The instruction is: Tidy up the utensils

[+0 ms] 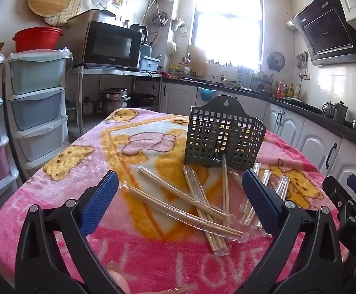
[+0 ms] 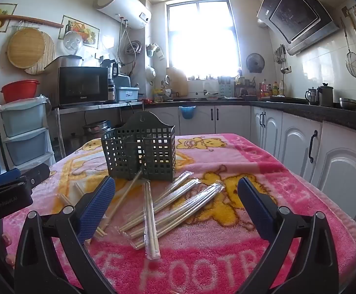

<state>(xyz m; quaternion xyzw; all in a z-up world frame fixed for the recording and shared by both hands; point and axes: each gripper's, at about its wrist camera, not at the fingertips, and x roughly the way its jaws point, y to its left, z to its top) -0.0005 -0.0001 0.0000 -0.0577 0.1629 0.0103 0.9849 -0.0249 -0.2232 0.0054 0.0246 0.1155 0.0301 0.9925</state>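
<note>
Several pairs of wooden chopsticks in clear wrappers (image 1: 197, 203) lie crossed in a loose pile on a pink blanket-covered table; they also show in the right wrist view (image 2: 168, 205). A dark green perforated utensil holder (image 1: 223, 138) stands upright just behind the pile, and it shows in the right wrist view (image 2: 141, 154) too. My left gripper (image 1: 180, 191) is open and empty, hovering over the left of the pile. My right gripper (image 2: 176, 196) is open and empty, over the right of the pile. One chopstick pair leans against the holder's base.
The pink cartoon blanket (image 1: 153, 257) covers the whole table. Plastic drawer units (image 1: 38, 112) stand to the left. White cabinets under a dark counter (image 2: 300, 132) run along the right. The other gripper's body shows at the right edge (image 1: 349, 205) and at the left edge (image 2: 9, 191).
</note>
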